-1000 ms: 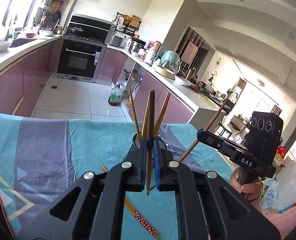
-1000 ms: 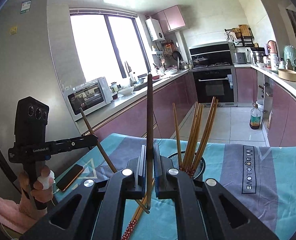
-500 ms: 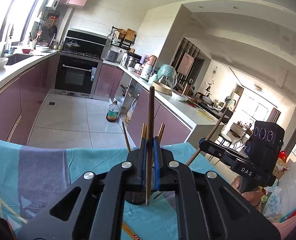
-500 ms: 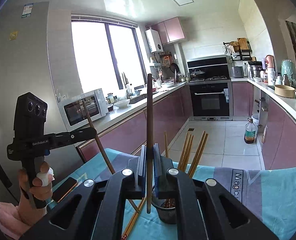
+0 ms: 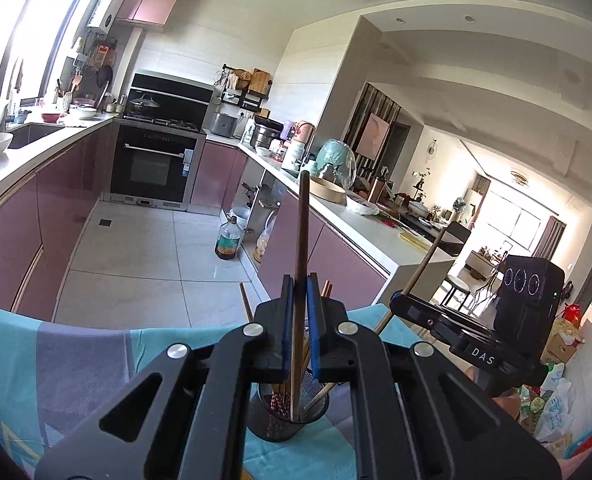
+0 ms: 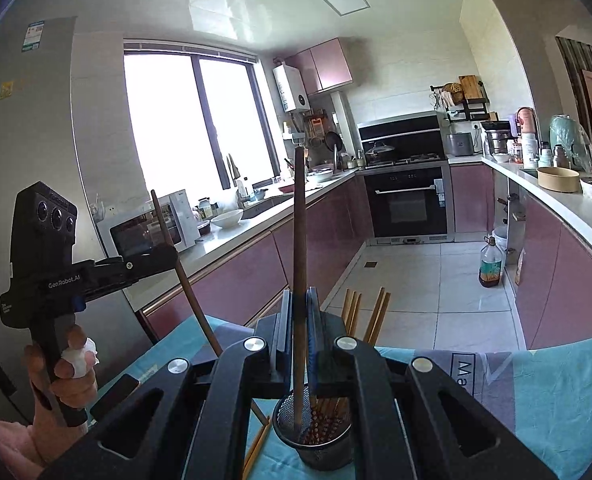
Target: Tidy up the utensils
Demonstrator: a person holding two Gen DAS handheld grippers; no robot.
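Two grippers are in my views, and each is clamped on one dark brown chopstick. My left gripper (image 5: pixel 299 320) has its blue pads pressed against the left chopstick (image 5: pixel 300 248), which stands nearly upright; the upper end rises well above the jaws, and the lower end hangs directly below the gripper, inside the rim of the black mesh holder (image 5: pixel 288 412). My right gripper (image 6: pixel 299 328) grips the right chopstick (image 6: pixel 298 240) in the same manner, upright, with the lower tip inside the same mesh holder (image 6: pixel 315 428) directly beneath the jaws. Whether either tip touches the holder bottom I cannot tell. Several lighter bamboo chopsticks (image 6: pixel 365 312) already stand in the holder, leaning away from me just beyond the right gripper's fingers; their patterned ends show through the mesh. From the left wrist view, the right gripper (image 5: pixel 395 312) appears to the right of my left gripper, its chopstick angled. From the right wrist view, the left gripper (image 6: pixel 172 258) appears to the left, held by a hand (image 6: pixel 64 376). One loose pair of chopsticks (image 6: pixel 258 444) lies on the teal tablecloth (image 6: pixel 555 392) below and left of the right gripper, just beside the holder. The holder stands on the cloth-covered table.
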